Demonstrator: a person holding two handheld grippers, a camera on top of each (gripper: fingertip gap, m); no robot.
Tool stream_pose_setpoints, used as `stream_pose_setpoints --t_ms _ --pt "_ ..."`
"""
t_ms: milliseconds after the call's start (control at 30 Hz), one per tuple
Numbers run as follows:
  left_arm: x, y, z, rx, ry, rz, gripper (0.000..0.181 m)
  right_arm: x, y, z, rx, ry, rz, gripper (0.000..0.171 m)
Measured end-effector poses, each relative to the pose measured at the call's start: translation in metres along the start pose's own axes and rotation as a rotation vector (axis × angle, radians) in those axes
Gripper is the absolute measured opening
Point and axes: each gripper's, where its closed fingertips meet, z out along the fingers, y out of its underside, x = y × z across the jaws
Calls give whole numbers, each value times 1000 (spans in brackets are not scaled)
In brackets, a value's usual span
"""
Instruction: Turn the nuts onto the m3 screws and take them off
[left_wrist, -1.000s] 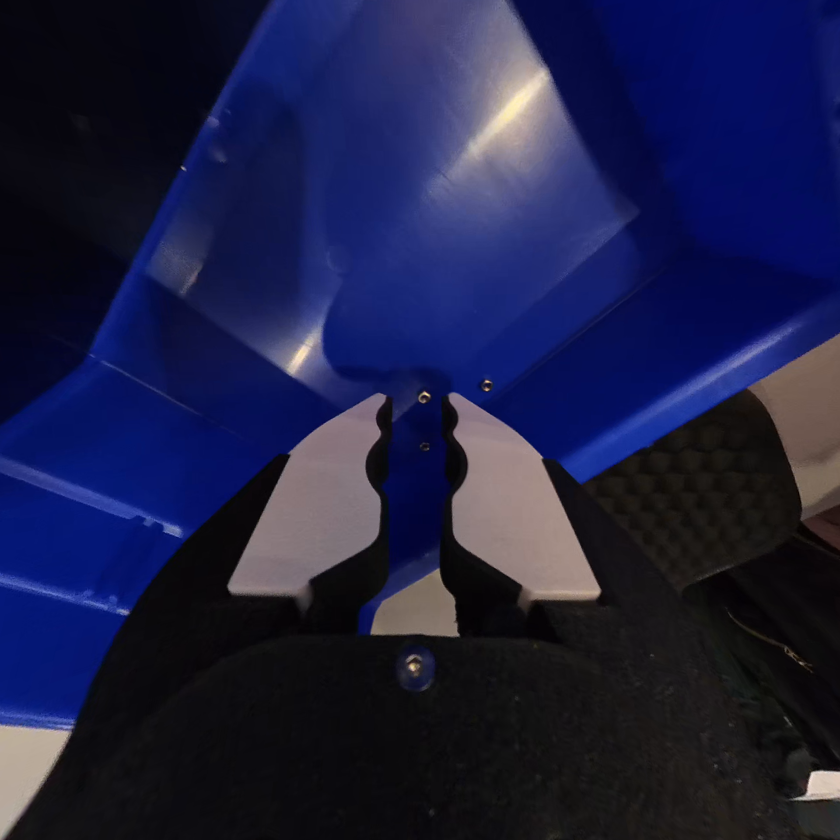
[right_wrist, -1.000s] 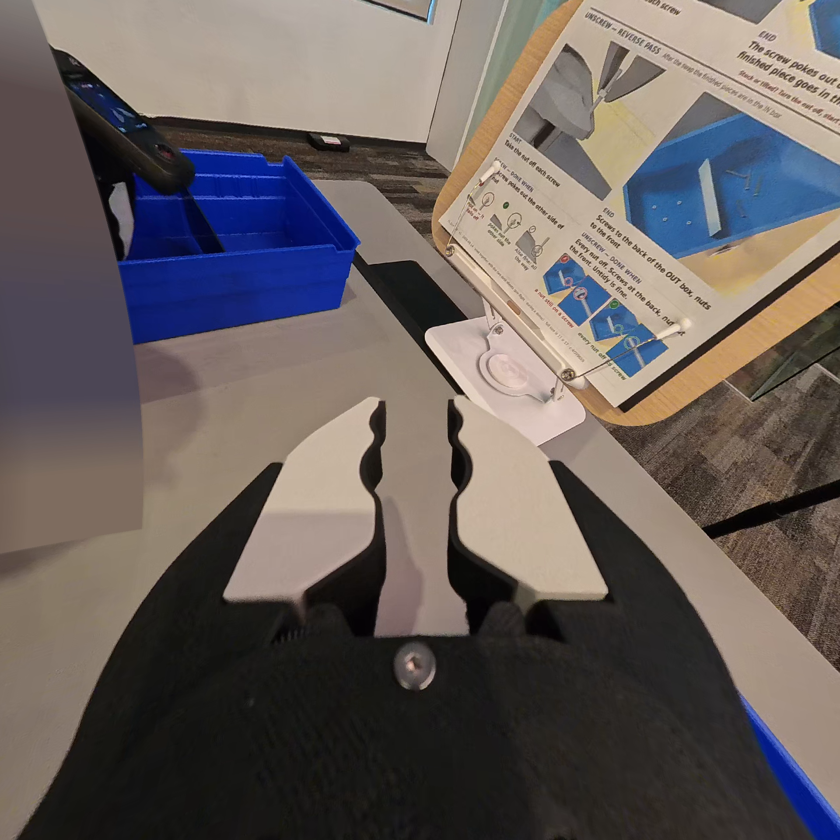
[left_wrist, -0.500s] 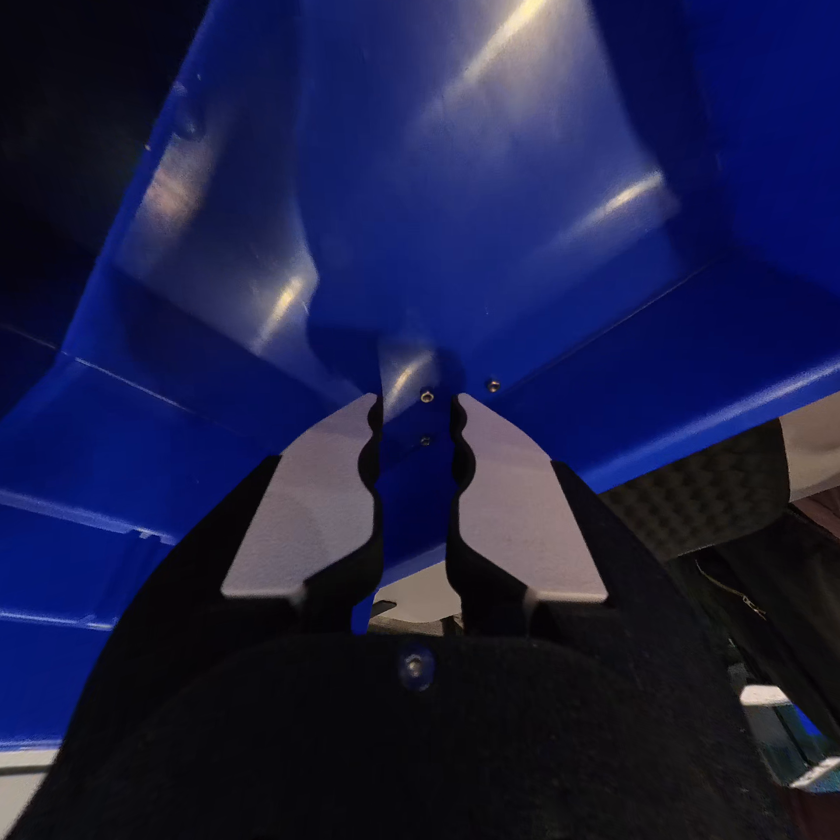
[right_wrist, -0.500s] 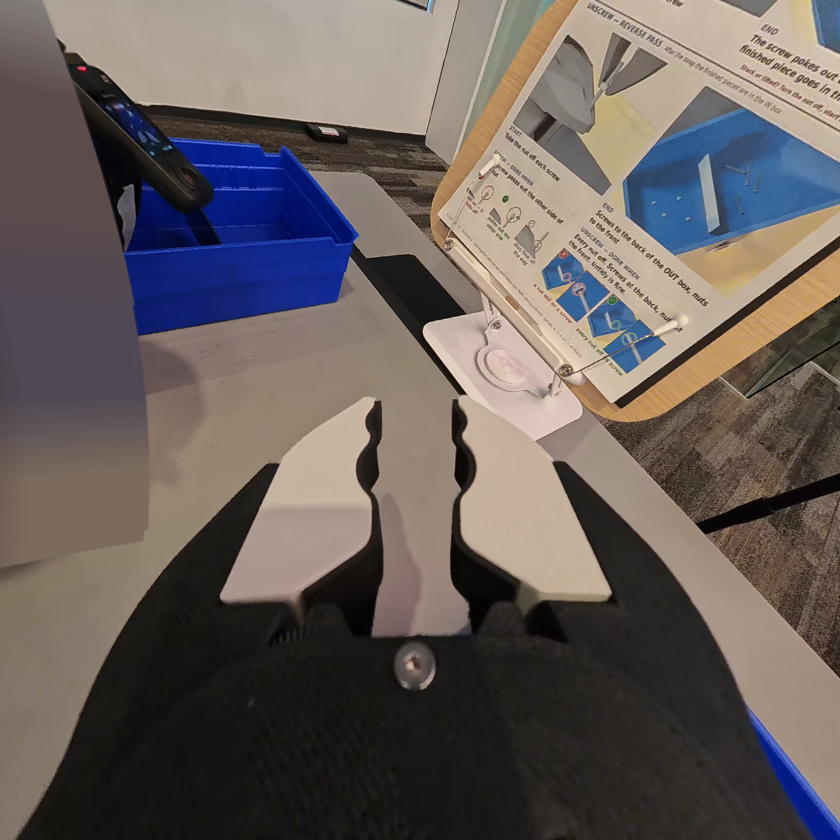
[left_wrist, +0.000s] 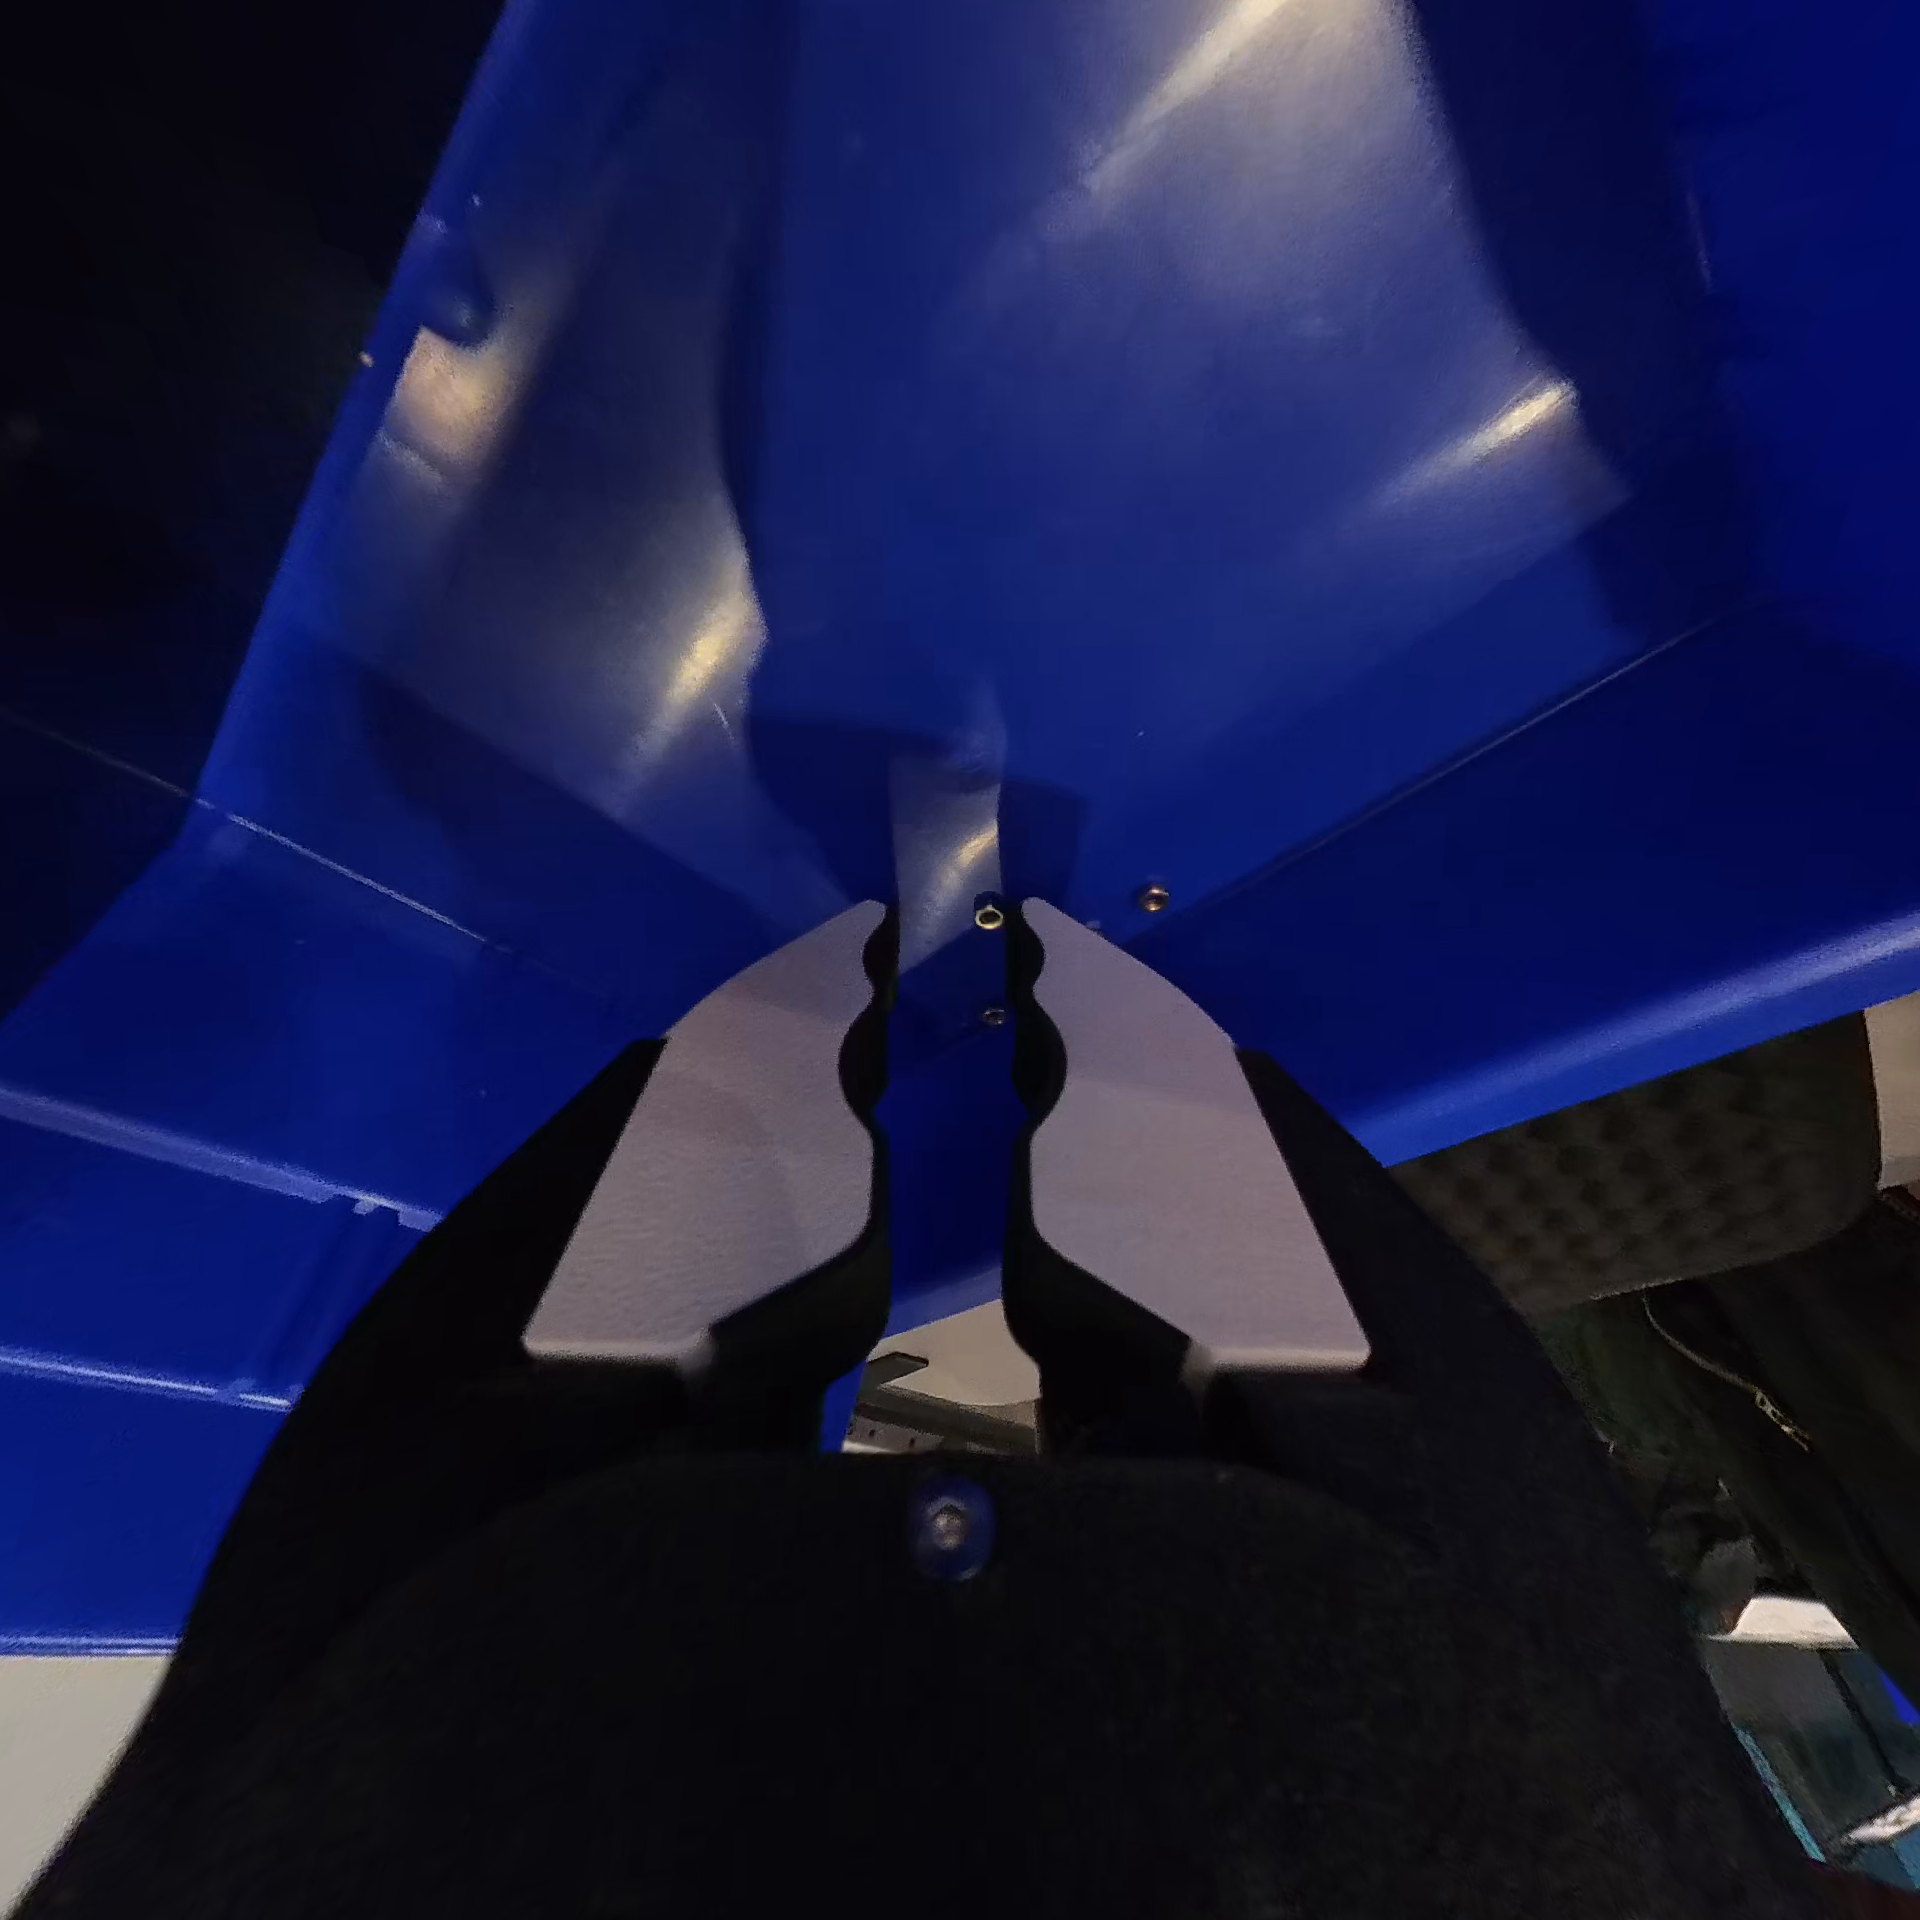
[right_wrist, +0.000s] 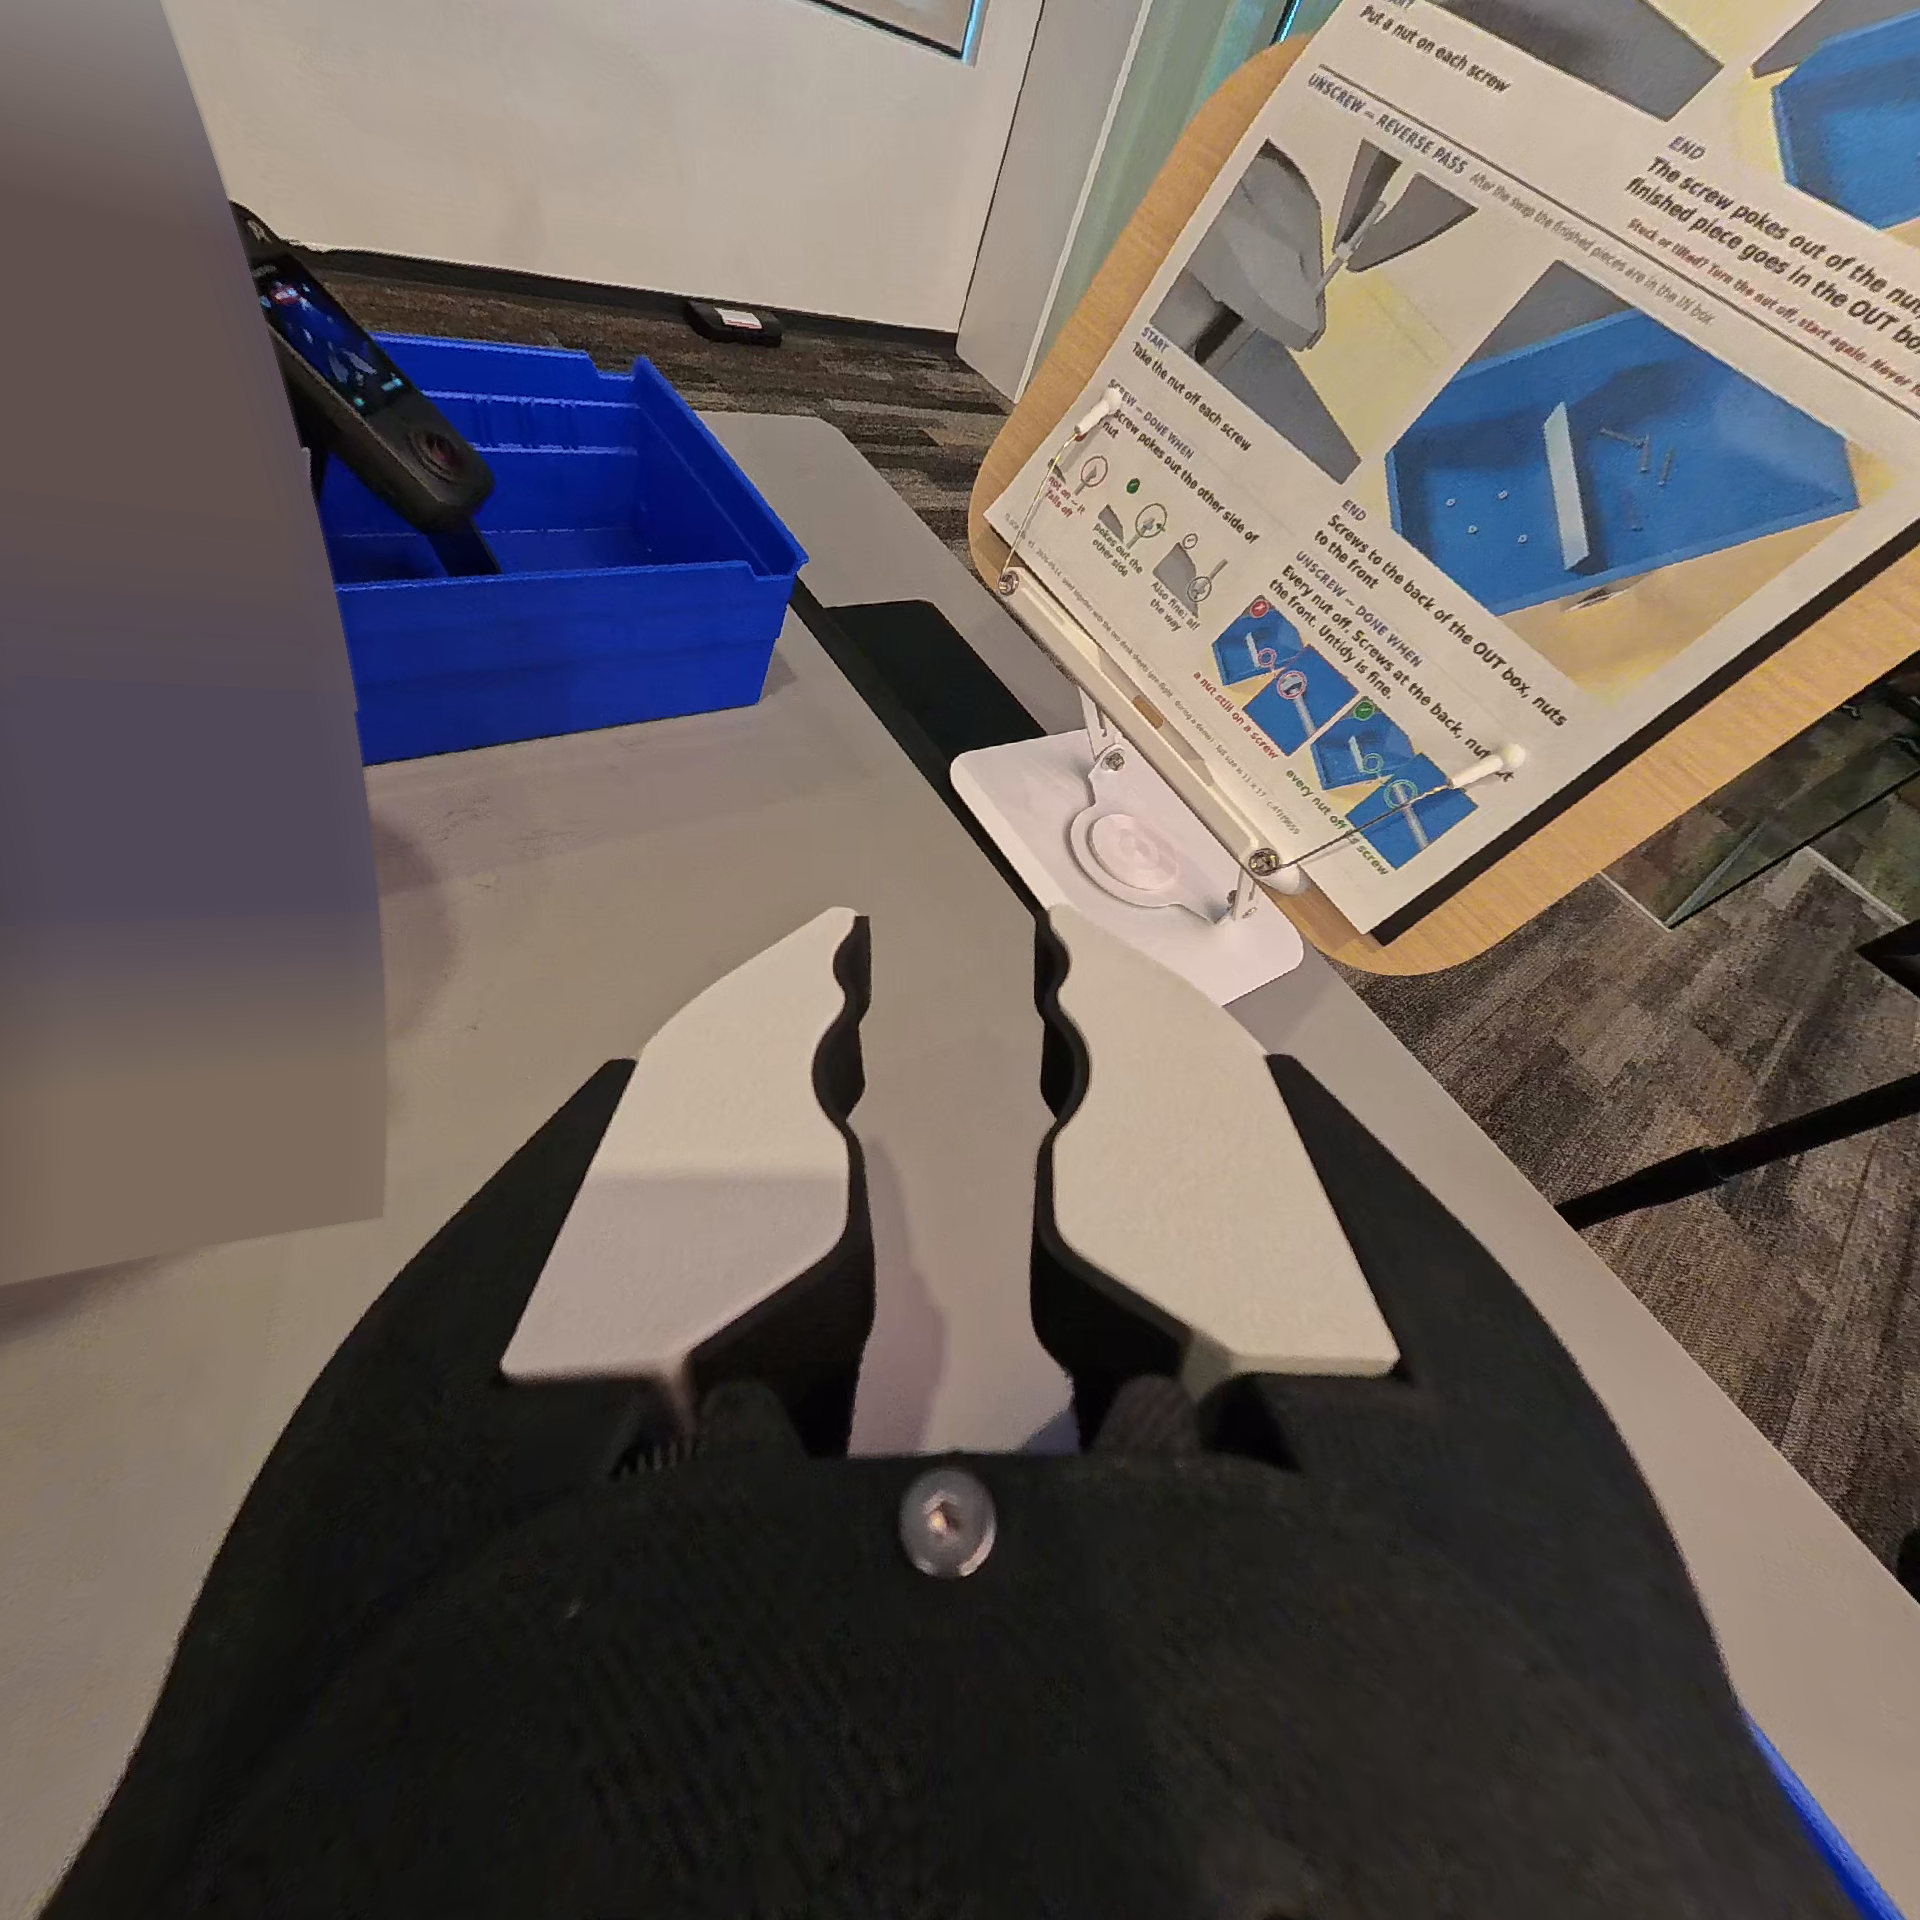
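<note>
Left gripper (left_wrist: 951, 920), jaws apart w/ nothing held, noses into blue bin (left_wrist: 1143, 436); nearest nut (left_wrist: 987, 914) lies flat just ahead, by right fingertip. Right gripper (right_wrist: 948, 925) spread, empty, well apart over table (right_wrist: 644, 883).

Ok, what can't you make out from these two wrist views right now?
- Left wrist view: small metal nuts on the blue plastic bin floor, too small to tell whether the left gripper touches one.
- Right wrist view: left gripper body, behind a privacy blur; no screws visible.
</note>
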Motion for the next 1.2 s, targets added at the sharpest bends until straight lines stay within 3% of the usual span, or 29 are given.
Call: stream_pose_setpoints --t_ms 167,567,667,800,933,1200 --pt "0 -1 0 33 9 15 6 0 -2 -2 10 2 0 30" --pt "-13 0 -14 167 54 -74 9 0 -4 -4 13 0 -8 31" --pt "-17 4 -17 170 2 -47 5 0 -4 -4 16 -1 -8 31" --pt "-18 4 -20 198 -3 -70 11 -1 -3 -3 10 -5 -12 32" --pt "-13 12 -7 118 -23 -9 19 -1 -3 -4 13 -3 -12 32" --pt "-13 2 -5 145 -28 28 18 0 -2 -4 6 -1 -14 33"
